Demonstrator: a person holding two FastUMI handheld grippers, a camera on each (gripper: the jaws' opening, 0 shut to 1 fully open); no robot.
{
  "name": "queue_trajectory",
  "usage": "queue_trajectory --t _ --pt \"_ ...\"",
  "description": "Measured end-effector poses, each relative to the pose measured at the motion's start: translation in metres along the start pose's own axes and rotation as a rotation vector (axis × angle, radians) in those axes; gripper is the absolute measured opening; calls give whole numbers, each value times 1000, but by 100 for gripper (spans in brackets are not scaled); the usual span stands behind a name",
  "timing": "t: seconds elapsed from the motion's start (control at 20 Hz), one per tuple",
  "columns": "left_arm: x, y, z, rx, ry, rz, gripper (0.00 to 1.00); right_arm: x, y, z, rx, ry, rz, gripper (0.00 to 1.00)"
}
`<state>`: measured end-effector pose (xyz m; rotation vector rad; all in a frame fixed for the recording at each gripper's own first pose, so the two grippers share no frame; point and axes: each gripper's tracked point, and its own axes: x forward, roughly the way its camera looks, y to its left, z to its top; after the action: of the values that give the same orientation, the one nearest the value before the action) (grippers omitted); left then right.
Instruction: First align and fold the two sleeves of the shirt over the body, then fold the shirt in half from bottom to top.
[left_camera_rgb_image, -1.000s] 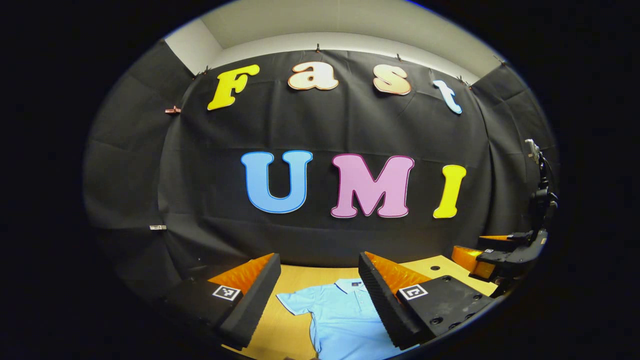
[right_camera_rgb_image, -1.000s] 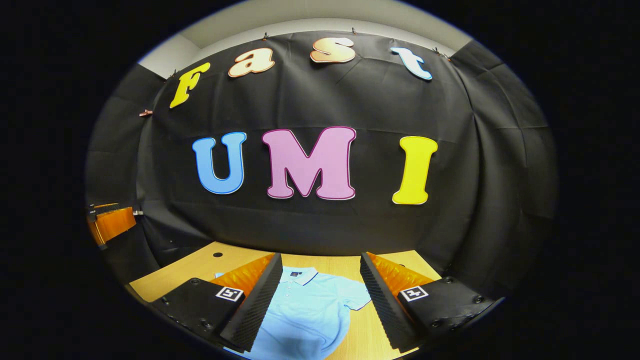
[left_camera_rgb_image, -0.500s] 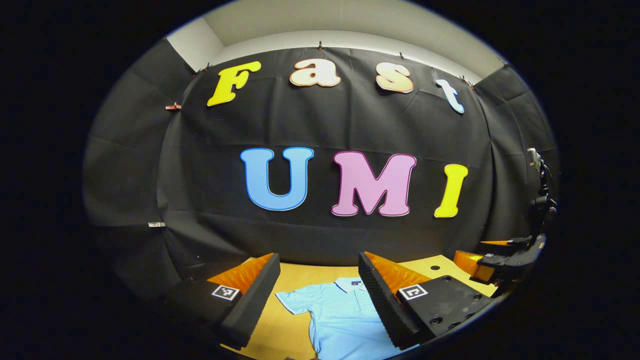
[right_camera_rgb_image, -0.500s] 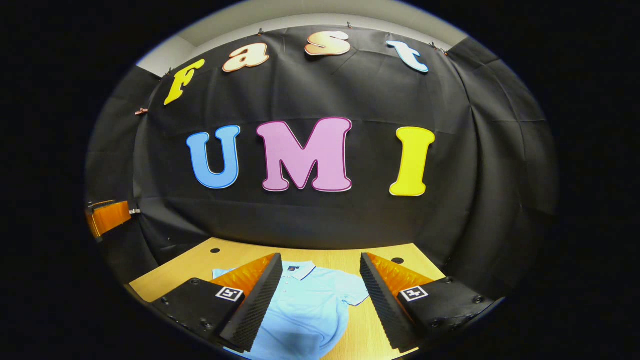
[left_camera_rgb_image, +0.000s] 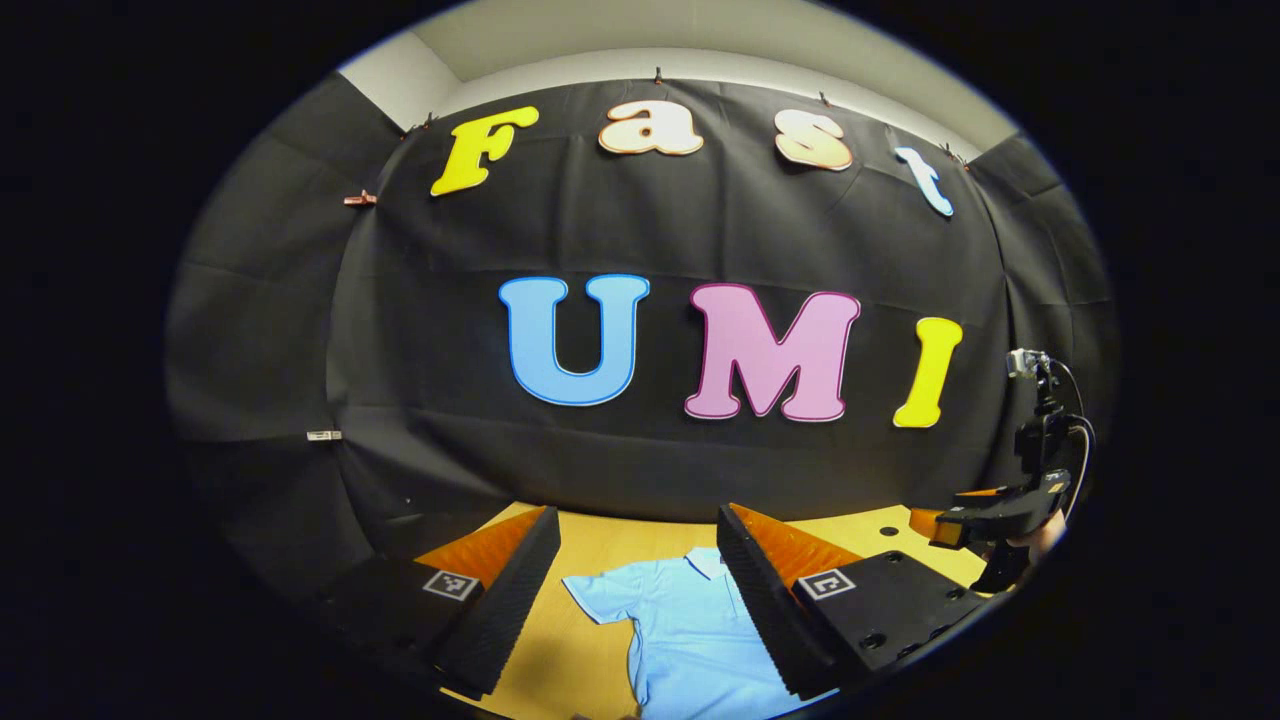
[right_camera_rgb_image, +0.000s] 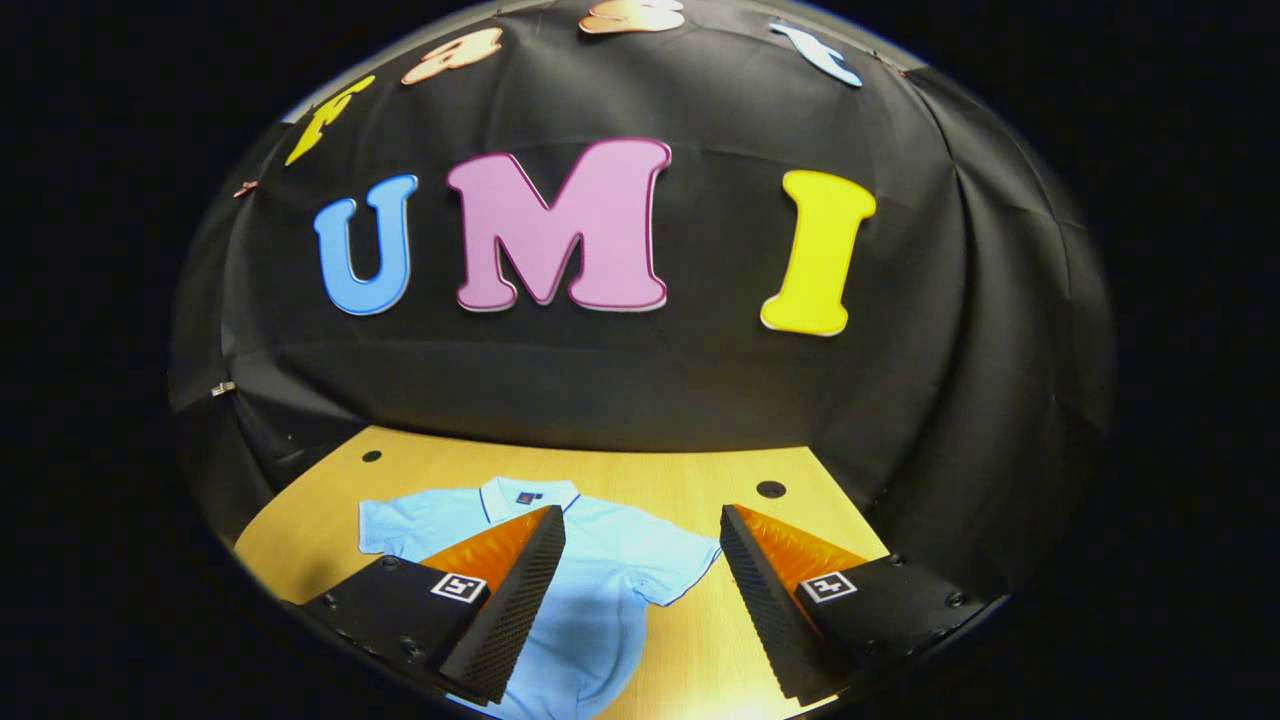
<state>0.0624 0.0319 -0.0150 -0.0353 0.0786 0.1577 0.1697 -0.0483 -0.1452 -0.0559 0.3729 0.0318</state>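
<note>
A light blue polo shirt (right_camera_rgb_image: 600, 580) lies flat on the wooden table (right_camera_rgb_image: 680, 480), collar toward the wall, both short sleeves spread out. In the right gripper view my right gripper (right_camera_rgb_image: 640, 590) hovers open above the shirt's right sleeve (right_camera_rgb_image: 675, 565). In the left gripper view the shirt (left_camera_rgb_image: 690, 630) shows between the fingers of my left gripper (left_camera_rgb_image: 635, 600), which is open above the left sleeve (left_camera_rgb_image: 600, 595). The right gripper (left_camera_rgb_image: 985, 520) also appears at the far right of that view, held by a hand.
The table (left_camera_rgb_image: 590, 640) has small round holes (right_camera_rgb_image: 770, 489) near its back edge. The black cloth wall stands just behind the table. Bare wood lies on both sides of the shirt.
The right gripper has tipped down and moved closer to the table, bringing the whole shirt top into view. The left gripper has shifted slightly. Both stay open.
</note>
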Motion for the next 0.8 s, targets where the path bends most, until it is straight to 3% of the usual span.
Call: queue_trajectory --t 0.45,0.8 --pt "49 -3 -42 43 115 39 100 119 -38 -90 -11 230 -43 98" --pt "62 -20 -80 50 210 51 100 173 -75 -156 33 387 -81 98"
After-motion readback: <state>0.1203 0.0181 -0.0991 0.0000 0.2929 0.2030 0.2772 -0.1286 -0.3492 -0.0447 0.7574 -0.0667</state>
